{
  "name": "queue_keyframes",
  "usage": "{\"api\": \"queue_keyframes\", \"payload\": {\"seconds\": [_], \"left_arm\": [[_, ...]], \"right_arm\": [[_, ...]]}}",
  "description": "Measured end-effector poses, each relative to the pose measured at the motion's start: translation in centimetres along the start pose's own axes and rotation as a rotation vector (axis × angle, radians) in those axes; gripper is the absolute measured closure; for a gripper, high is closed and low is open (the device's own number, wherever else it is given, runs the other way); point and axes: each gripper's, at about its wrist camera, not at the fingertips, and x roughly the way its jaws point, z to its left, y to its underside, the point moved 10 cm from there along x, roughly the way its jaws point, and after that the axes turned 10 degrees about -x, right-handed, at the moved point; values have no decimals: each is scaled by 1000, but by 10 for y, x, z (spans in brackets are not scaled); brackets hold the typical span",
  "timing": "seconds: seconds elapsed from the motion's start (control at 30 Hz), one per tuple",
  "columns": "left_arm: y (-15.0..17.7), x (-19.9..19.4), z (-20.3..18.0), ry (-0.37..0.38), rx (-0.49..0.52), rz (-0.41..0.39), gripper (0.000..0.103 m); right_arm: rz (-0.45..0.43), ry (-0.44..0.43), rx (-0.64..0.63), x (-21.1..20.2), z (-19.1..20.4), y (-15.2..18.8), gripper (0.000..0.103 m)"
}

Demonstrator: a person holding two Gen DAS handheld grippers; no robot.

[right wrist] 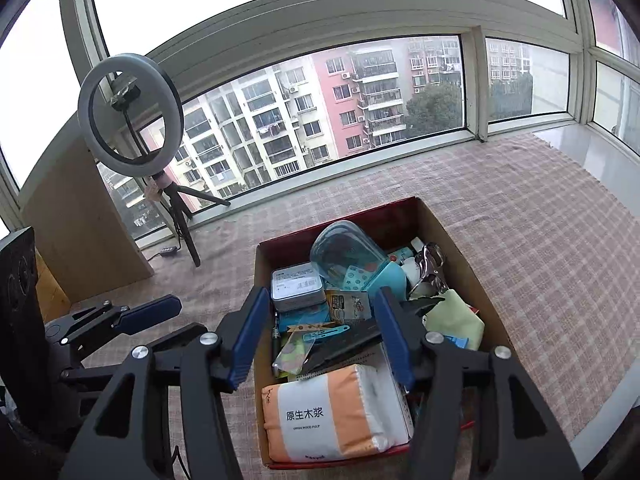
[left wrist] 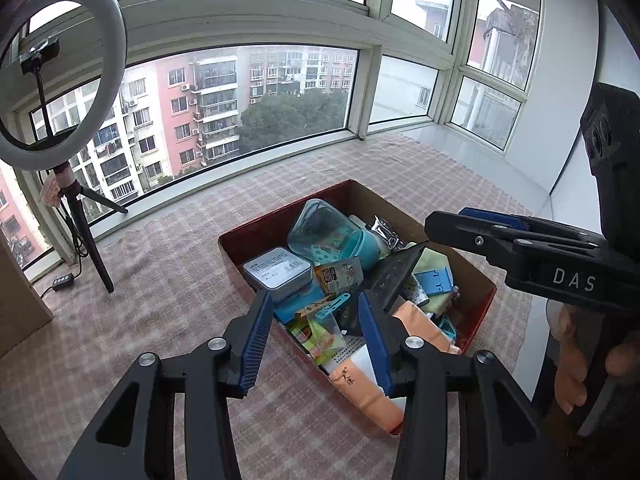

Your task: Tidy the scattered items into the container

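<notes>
Left gripper [left wrist: 316, 332]: black frame, blue pads, jaws released with nothing between them, hanging over the box's near-left rim.
Right gripper [right wrist: 324, 332]: same build, jaws apart and empty, above the box's near end.
Container: red-sided brown cardboard box [right wrist: 486, 300] on the pink checked cloth [right wrist: 540, 220], already crowded with items.
Nearest item: orange-and-white soft tissue pack [right wrist: 332, 416], light and squashy; best pinched across its short sides.
Middle: grey flat tin [right wrist: 297, 286], stiff and slippery; take it by opposite edges.
Far end: clear-lidded teal plastic case [right wrist: 348, 256], rigid and smooth.
Left view only: a person's hand [left wrist: 580, 368] on the right gripper's handle.
Right view only: the tissue pack's printed face, and a pale wooden board [right wrist: 80, 216] at left.
Beyond: white ring light on a black tripod [right wrist: 130, 116] by the window.
</notes>
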Motion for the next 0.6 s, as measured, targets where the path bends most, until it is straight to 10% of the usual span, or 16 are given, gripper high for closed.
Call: {"api": "queue_keyframes", "payload": {"seconds": [0.27, 0.6], "left_arm": [[21, -62, 46, -84, -94, -46, 29], [56, -155, 141, -206, -215, -128, 27]], "right_arm": [[-31, 20, -57, -30, 38, 2, 39], [-47, 35, -157, -47, 142, 24, 38]]}}
